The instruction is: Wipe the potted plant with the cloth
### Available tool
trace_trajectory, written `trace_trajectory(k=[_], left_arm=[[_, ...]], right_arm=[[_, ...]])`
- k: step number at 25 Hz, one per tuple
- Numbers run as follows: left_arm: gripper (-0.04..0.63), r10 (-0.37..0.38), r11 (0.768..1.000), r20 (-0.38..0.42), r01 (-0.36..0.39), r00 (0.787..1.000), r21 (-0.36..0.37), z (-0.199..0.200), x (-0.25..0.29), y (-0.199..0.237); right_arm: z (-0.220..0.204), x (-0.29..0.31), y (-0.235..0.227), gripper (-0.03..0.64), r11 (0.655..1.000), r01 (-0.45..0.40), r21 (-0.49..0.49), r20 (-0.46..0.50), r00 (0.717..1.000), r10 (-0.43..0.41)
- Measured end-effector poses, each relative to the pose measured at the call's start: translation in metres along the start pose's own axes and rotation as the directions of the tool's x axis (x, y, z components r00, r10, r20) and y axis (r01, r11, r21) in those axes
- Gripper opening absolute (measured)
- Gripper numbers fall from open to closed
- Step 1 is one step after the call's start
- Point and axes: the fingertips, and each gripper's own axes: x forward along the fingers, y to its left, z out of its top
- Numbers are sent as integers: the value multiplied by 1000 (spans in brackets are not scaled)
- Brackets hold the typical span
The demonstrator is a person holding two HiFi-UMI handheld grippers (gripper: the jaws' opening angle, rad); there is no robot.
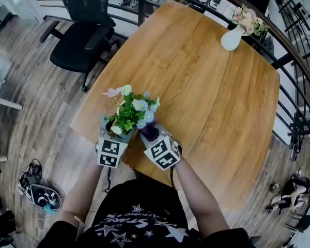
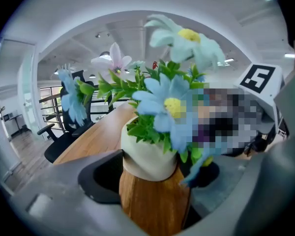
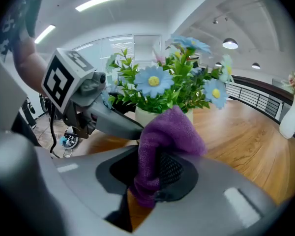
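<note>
Risk 1: potted plant [image 1: 130, 119] (round cream pot, fake blue/white/pink flowers, green leaves) could tip or skid. A hard push from the R jaws' side against a light L hold would do it, and it stands close to the near edge of the light wooden desk [image 1: 212, 92].
Risk 2: petals/stems may bend or snag if the cloth is dragged through the foliage instead of along pot and leaves.
Risk 3: cloth may slip out mid-stroke, since only a fold is pinched and the rest bunches loose ahead of the jaws.
L jaws: left gripper [image 2: 152, 181] approx half open, one jaw each side of the pot, pads against its sides. Looks like a steadying hold.
R jaws: right gripper [image 3: 152, 181] nearly closed, clamped on the purple microfibre cloth [image 3: 169, 136].
Cloth: wad sticks up past the R jaw tips, right at the pot's rim; contact prob, not certain.
Plant: between the L jaws, just ahead of the R jaws.
</note>
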Motion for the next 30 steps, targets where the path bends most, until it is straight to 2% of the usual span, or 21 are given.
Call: trace_trajectory(k=[4,8,13,16,19,22,24,26,28,30], left_arm=[[371,3,1000,-1,-3,1000,13,2,0,-2],[324,-3,999,-7,3,1000,45,0,0,-6],[309,-14,999,-1,14,1000,34,1,-2,-12],[308,-55,998,-5,55,998,24,-3,-6,-15],[310,-127,991,-13,127,992,30,-6,-12,-16],[334,-201,979,-26,202,979,40,-9,-22,-10],[392,-239,969,-22,240,971,53,-10,-27,-2],[439,-275,956,-8,275,961,102,-8,-28,6],[478,-328,931,-17,326,945,164,-3,-28,9],[495,-386,896,-37,384,922,225,6,-27,9]], right_arm=[[2,1,13,87,999,-33,-35,-6,999,32],[1,3,18,87,996,-50,-71,-20,999,49],[0,-2,16,87,998,-50,-36,-6,999,50],[-1,-6,15,87,1000,-25,10,8,1000,25],[-3,-11,8,87,999,-7,51,16,1000,6],[-9,-16,0,87,997,3,75,17,1000,-4],[-13,-20,-7,87,996,13,93,13,1000,-14],[-16,-23,-13,87,994,26,107,10,1000,-28],[-17,-25,-17,87,993,36,116,8,999,-38],[-16,-27,-19,87,991,38,125,6,999,-40]])
